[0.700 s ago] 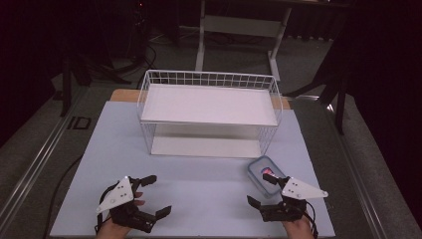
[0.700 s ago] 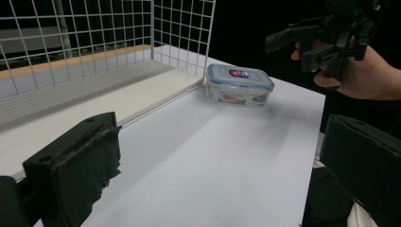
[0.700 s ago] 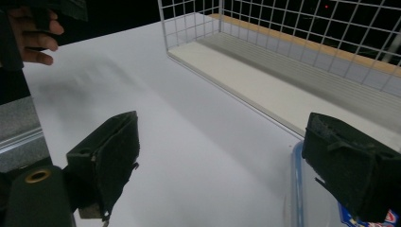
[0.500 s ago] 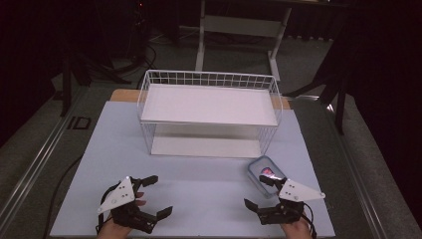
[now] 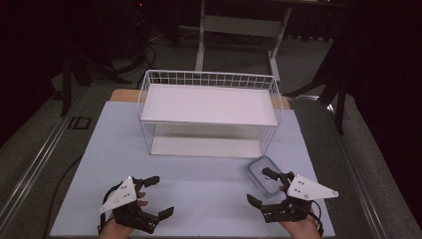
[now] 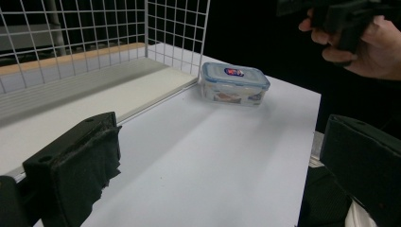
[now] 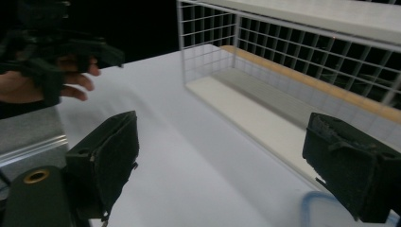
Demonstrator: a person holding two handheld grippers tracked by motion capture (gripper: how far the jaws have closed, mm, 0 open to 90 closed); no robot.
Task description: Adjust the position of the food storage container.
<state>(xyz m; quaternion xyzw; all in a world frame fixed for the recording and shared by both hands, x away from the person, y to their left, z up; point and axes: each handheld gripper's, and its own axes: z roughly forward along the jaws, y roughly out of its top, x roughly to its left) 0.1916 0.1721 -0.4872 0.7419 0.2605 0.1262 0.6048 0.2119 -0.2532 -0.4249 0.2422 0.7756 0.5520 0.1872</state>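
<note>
A clear plastic container (image 5: 260, 169) with a blue-rimmed lid lies on the pale mat just in front of the rack's right end. In the left gripper view the container (image 6: 235, 82) sits closed beside the rack's corner. My right gripper (image 5: 258, 185) is open at the near right, and its far jaw overlaps the container's near side from above. In its own view the right gripper (image 7: 227, 161) has nothing between the jaws, and the container's lid edge (image 7: 317, 213) is low right. My left gripper (image 5: 160, 195) is open and empty at the near left. Its own view shows the left gripper (image 6: 217, 165) with wide jaws.
A white wire rack (image 5: 209, 82) with two white shelves stands across the middle of the mat (image 5: 209, 194). The mat's front edge lies just under both hands. Dark floor, stand legs and a cable surround the table.
The right gripper has turned slightly by the container. The left gripper has kept its place.
</note>
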